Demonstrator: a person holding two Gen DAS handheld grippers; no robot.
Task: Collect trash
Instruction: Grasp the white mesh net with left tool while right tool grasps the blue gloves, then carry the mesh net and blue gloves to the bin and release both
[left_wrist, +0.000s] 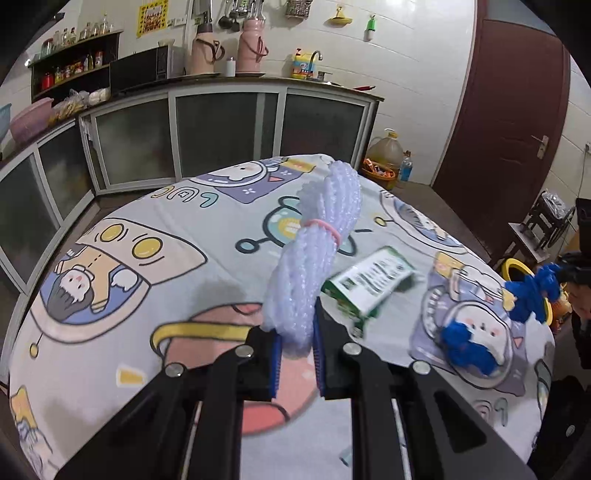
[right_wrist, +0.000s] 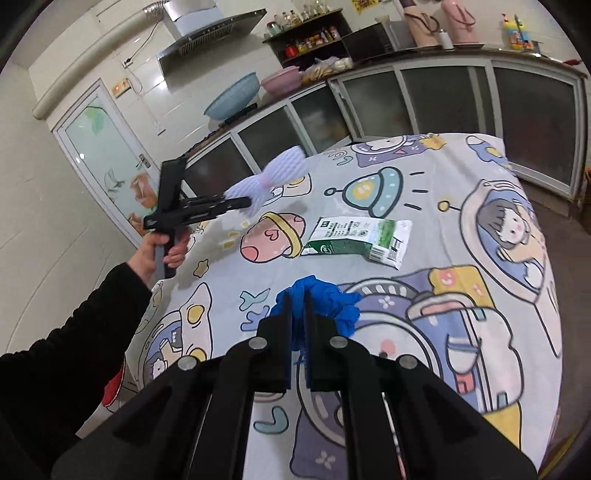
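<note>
My left gripper is shut on a white foam net bundle tied with a pink band, held above the table; it also shows in the right wrist view. My right gripper is shut on a crumpled blue glove, low over the cartoon tablecloth. In the left wrist view the blue glove hangs from the right gripper at the table's right edge. A green-and-white carton wrapper lies flat mid-table, also in the left wrist view.
Kitchen cabinets with glass doors run behind the table. A yellow-rimmed bin stands on the floor past the table's right edge. An oil jug and a basket sit on the floor near a brown door.
</note>
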